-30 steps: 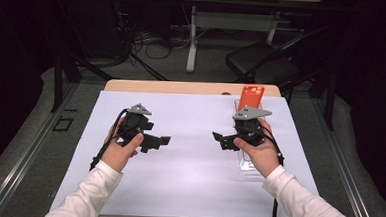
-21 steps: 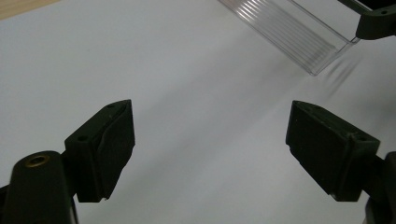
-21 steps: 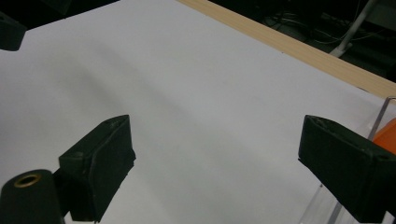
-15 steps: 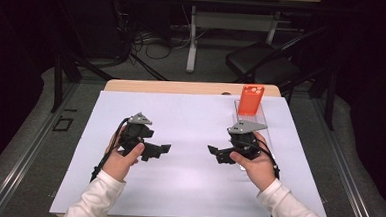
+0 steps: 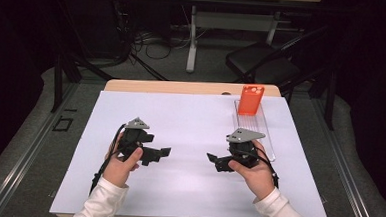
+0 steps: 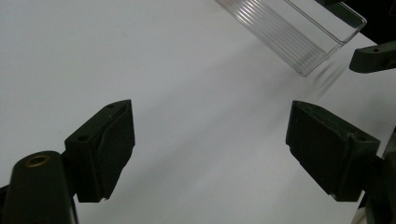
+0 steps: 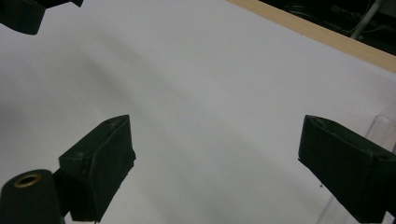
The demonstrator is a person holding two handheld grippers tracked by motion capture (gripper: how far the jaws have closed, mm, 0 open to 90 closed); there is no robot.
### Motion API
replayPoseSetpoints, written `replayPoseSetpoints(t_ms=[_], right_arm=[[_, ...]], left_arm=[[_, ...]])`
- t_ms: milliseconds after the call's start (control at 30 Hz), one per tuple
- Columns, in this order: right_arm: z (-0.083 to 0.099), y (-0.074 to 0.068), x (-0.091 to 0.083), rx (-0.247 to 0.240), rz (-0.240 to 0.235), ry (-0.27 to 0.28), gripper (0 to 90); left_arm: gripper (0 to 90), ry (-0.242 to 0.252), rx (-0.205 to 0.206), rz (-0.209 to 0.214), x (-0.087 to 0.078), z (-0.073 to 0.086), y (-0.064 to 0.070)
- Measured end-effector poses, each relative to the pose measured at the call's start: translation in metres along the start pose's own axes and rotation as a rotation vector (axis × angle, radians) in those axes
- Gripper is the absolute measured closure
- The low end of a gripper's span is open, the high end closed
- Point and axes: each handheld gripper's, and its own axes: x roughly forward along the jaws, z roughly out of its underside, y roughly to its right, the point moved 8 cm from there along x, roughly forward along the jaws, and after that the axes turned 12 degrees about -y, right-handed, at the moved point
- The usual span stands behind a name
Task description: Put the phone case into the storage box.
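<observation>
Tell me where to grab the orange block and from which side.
Grip the orange block across its narrow side edges near the top, coming down from above with the right gripper. It stands upright at the far end of the clear tray, so its top is probably freest.

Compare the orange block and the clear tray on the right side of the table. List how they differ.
The orange block is opaque and bright orange; the clear tray is see-through, with fine ribs along its base in the left gripper view. The orange block stands upright, while the clear tray lies flat and long. The orange block sits at the far end of the clear tray, which runs back toward the right gripper. Both rest on the white sheet, untouched by either gripper.
</observation>
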Motion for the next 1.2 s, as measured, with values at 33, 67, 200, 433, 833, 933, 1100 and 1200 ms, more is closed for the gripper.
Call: replayPoseSetpoints(t_ms=[33, 67, 200, 433, 833, 933, 1100, 1200], right_arm=[[0.000, -0.001, 0.000, 0.004, -0.003, 0.001, 9.6], [0.001, -0.001, 0.000, 0.007, -0.005, -0.002, 9.6], [0.001, -0.002, 0.000, 0.004, 0.004, 0.001, 9.6], [0.002, -0.003, 0.002, 0.011, 0.000, 0.013, 9.6], [0.009, -0.006, 0.005, 0.016, -0.012, 0.034, 9.6], [0.010, -0.006, 0.005, 0.016, -0.016, 0.037, 9.6], [0.013, -0.005, 0.006, 0.020, -0.018, 0.030, 9.6], [0.014, -0.005, 0.006, 0.022, -0.021, 0.026, 9.6]], left_arm=[[16.1, 0.001, 0.002, -0.002, 0.000, 0.000, 0.000], [16.1, 0.007, -0.001, 0.004, 0.001, 0.000, 0.001], [16.1, 0.013, -0.007, 0.019, 0.004, 0.001, 0.001], [16.1, 0.030, -0.014, 0.016, 0.004, 0.004, -0.001], [16.1, 0.032, -0.032, -0.004, 0.002, 0.017, -0.011], [16.1, 0.032, -0.040, -0.009, 0.001, 0.019, -0.013], [16.1, 0.039, -0.049, -0.015, -0.001, 0.020, -0.016], [16.1, 0.046, -0.055, -0.013, -0.003, 0.020, -0.017]])
